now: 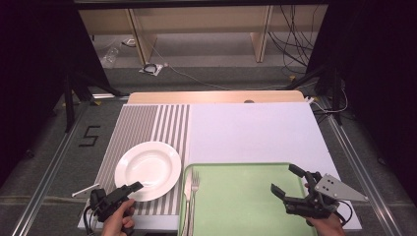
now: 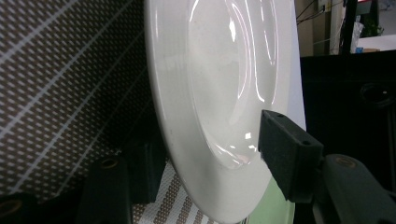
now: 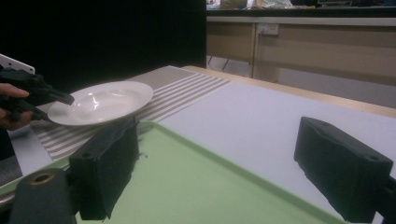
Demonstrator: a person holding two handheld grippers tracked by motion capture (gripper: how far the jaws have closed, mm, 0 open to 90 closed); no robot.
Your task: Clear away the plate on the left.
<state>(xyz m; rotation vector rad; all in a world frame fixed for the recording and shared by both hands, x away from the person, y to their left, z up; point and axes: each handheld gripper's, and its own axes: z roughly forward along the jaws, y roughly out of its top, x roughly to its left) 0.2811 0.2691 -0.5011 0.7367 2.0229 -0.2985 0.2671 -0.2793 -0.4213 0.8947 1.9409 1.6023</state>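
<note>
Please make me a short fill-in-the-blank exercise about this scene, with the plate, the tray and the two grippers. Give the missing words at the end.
1. The left gripper has its jaws closed on the rim of the white ____.
2. The fork lies on the ____ tray.
3. The right gripper, over the tray, has its jaws ____.
4. The plate is over the ____ mat.

Missing words: plate; green; open; striped

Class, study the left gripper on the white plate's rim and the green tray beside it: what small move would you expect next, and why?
Probably carry the plate sideways over the green tray. The left gripper clamps its near rim, one jaw above and one below; the plate looks lifted off the striped mat; the right gripper waits open.
</note>
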